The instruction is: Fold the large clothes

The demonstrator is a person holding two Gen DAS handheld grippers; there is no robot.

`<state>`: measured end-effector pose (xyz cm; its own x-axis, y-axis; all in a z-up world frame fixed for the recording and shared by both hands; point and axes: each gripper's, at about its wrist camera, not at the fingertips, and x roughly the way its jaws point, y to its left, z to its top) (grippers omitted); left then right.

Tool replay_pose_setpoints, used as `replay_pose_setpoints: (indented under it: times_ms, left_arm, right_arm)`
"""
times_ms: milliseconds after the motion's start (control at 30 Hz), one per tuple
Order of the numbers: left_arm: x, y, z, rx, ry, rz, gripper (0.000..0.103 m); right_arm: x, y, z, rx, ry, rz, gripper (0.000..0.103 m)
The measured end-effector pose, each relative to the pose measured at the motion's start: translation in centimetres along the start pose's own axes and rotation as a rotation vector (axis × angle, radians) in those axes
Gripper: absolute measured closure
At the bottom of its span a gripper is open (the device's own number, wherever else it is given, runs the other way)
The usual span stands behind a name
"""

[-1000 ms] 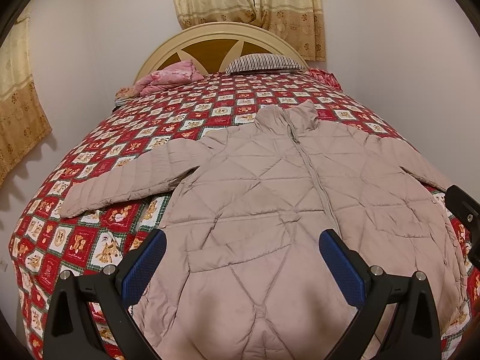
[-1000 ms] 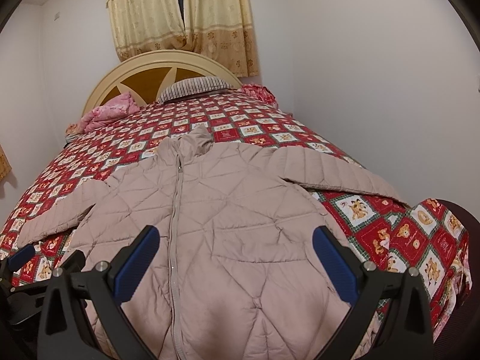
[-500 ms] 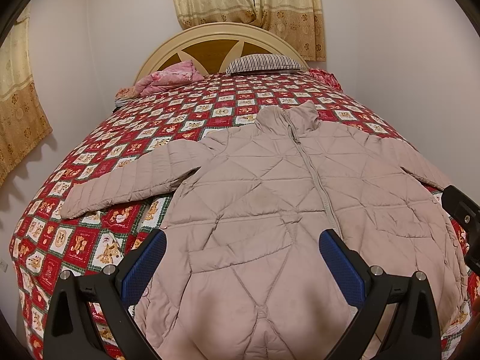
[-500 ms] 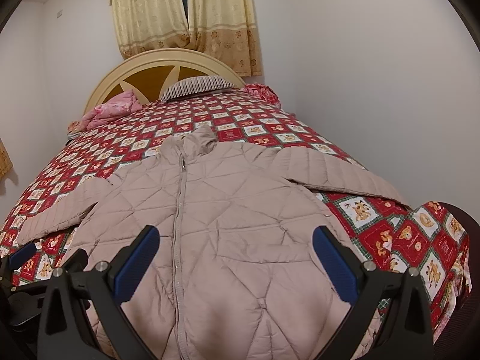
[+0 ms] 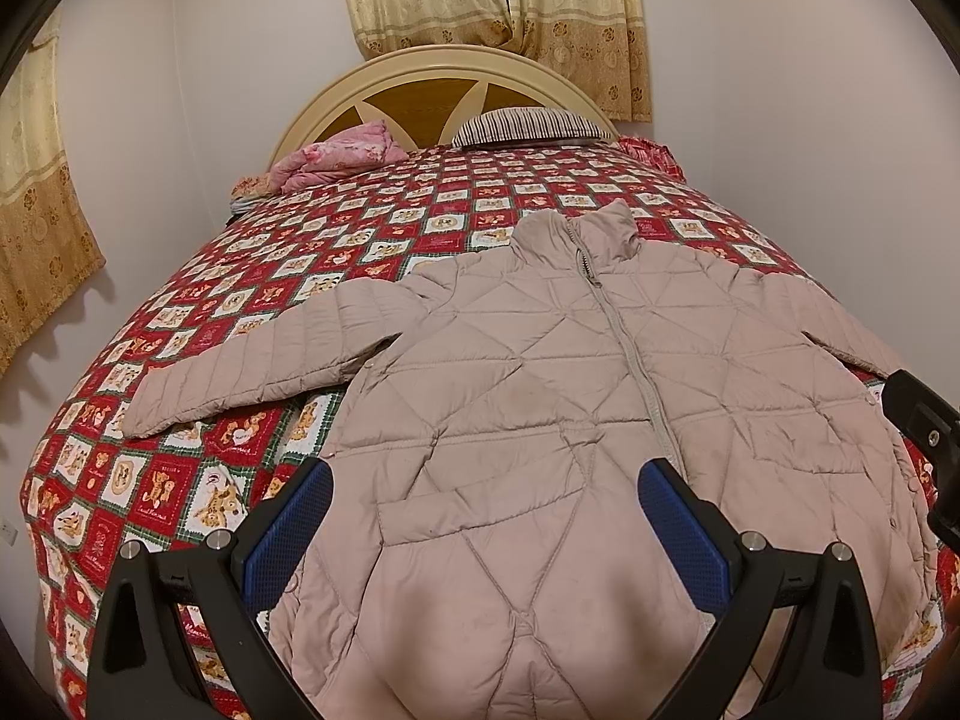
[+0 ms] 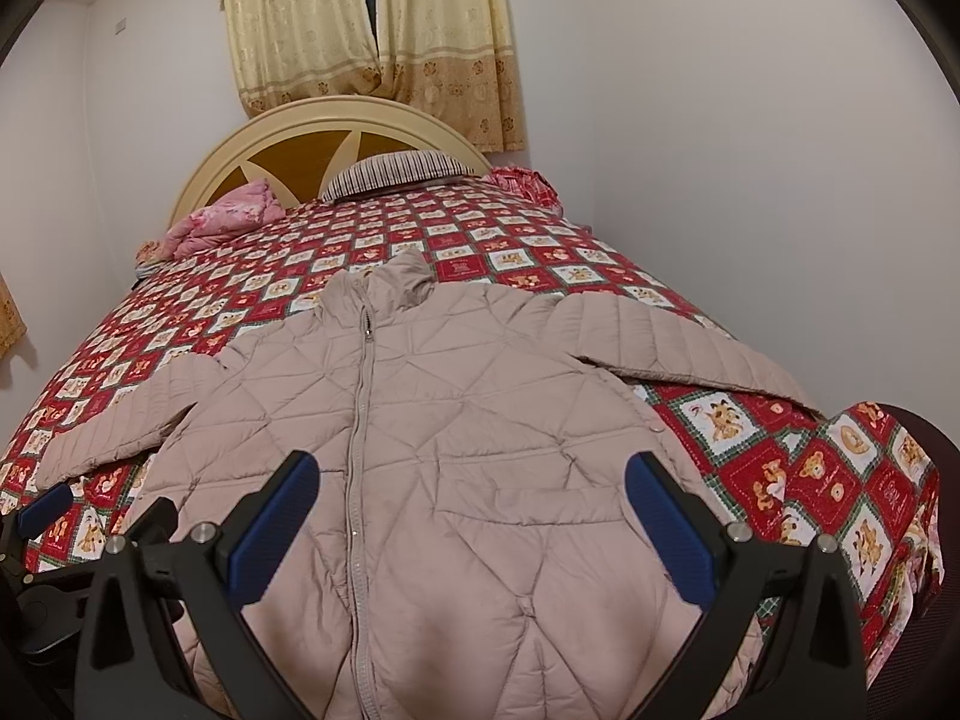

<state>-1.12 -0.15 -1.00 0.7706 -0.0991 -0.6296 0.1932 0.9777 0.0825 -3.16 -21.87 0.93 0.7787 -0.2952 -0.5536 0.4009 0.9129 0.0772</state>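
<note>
A beige quilted puffer jacket (image 5: 540,396) lies flat, front up and zipped, on the bed, collar toward the headboard, both sleeves spread out sideways. It also shows in the right wrist view (image 6: 468,450). My left gripper (image 5: 486,516) is open and empty above the jacket's lower left half. My right gripper (image 6: 471,510) is open and empty above the lower right half. The right gripper's edge shows in the left wrist view (image 5: 924,438), and the left gripper's fingertip in the right wrist view (image 6: 45,507).
The bed carries a red patchwork quilt (image 5: 252,294). A pink folded blanket (image 5: 342,159) and a striped pillow (image 5: 528,123) lie by the round headboard (image 5: 438,69). White walls close in on the bed's right side. Curtains (image 6: 372,30) hang behind.
Both grippers have shifted slightly; the right wrist view now looks a little lower and closer at the jacket. The jacket has not moved. Both grippers stay open.
</note>
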Motion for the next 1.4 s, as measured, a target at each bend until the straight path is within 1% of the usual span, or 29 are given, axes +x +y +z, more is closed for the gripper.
replay_pose_setpoints:
  times_ms: [1100,1400]
  left_arm:
    - [0.2,0.4,-0.3,-0.003,0.011,0.004,0.001]
    - [0.9,0.3,-0.3,-0.004,0.028,0.008,0.001]
  right_arm:
    - [0.2,0.7,-0.3,-0.001,0.008,0.0,0.0]
    - [1.1,-0.1,-0.4,0.006,0.031,-0.023,0.0]
